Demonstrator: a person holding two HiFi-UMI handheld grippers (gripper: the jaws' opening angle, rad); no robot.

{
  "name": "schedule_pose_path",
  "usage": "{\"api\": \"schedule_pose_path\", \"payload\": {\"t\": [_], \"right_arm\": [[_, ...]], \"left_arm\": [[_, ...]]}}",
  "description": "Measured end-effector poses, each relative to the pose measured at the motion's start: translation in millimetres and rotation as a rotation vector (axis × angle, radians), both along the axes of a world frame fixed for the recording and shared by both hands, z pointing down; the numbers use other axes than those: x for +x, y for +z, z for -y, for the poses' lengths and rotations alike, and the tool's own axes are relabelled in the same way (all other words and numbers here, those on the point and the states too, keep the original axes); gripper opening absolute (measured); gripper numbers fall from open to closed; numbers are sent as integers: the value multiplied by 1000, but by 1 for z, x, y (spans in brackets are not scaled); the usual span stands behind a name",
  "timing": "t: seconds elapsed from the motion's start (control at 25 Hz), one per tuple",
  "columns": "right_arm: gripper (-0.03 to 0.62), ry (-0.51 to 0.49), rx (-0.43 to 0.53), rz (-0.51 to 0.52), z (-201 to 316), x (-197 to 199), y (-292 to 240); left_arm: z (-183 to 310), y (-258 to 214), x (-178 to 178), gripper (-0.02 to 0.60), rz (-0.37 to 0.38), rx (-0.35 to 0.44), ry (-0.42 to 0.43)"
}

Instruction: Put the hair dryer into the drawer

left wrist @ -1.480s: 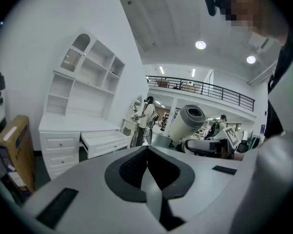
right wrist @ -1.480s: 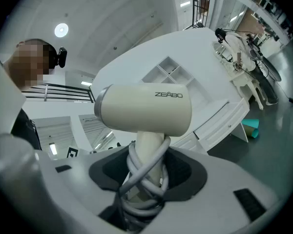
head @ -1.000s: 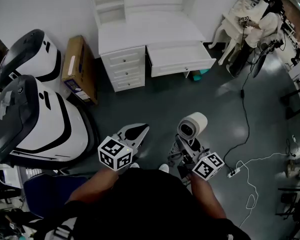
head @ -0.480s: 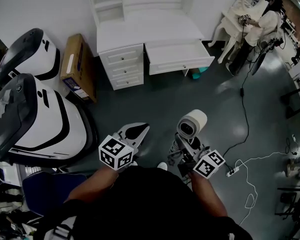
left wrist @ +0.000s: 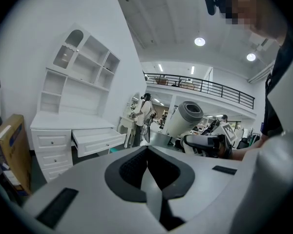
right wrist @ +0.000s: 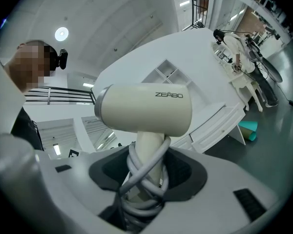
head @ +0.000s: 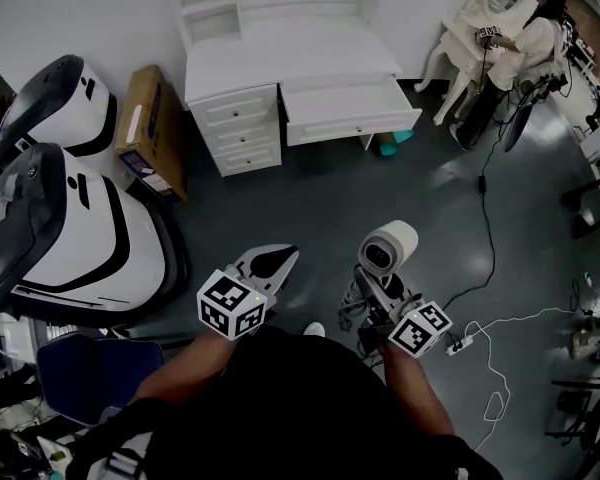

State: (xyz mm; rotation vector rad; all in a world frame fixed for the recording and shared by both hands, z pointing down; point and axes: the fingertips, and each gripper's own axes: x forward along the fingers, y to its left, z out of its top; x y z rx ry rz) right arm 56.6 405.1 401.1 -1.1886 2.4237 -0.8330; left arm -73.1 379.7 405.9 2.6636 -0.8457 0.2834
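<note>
Head view looks steeply down on a dark grey floor (head: 310,198), with the person standing well apart from a white desk unit. The unit's wide drawer (head: 348,108) is pulled out below the worktop (head: 290,56), just right of a stack of three small shut drawers (head: 235,128). The hair dryer (head: 385,248) is not in that drawer. It is up in the air in front of the person, cream-coloured, barrel end turned up toward the camera. The right hand-held gripper (head: 376,293) carries it. In the right gripper view the jaws are clamped on the dryer's handle, which stands upright between them. A grey cord (right wrist: 145,177) is wound round the handle, and the barrel lies crosswise above, with lettering on its side. The left hand-held gripper (head: 273,261) is held near the right one, level with it. The left gripper view shows its jaws pressed together with nothing between them. A cardboard box (head: 148,133) leans by the desk's left side, next to two large white-and-black machines (head: 75,223). A white cable and power strip (head: 458,346) lie on the floor to the right. Another person (head: 535,43) sits at a white table in the far right corner.
</note>
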Motion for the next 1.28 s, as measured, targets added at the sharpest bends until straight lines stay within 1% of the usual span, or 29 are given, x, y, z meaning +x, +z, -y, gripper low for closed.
{"api": "schedule_pose_path", "payload": {"t": [0.12, 0.36, 0.56, 0.68, 0.96, 1.16, 1.28], "right_arm": [[216, -2, -8, -2, -2, 17, 6], [216, -19, -24, -7, -6, 45, 13], [216, -5, -23, 19, -3, 55, 19], [216, 7, -32, 35, 2, 57, 23], [216, 44, -45, 29, 18, 68, 28], [216, 65, -49, 21, 41, 79, 28], [216, 70, -64, 10, 69, 79, 31]], "left_arm": [[-2, 3, 15, 9, 10, 4, -10], [-8, 9, 48, 9, 11, -19, -21], [-8, 14, 53, 9, 50, -34, -20], [-2, 15, 57, 9, 54, -42, -14], [21, 16, 83, 9, 39, -44, 54], [53, 16, 94, 9, 18, -37, 68], [78, 15, 91, 9, 13, -40, 62]]}}
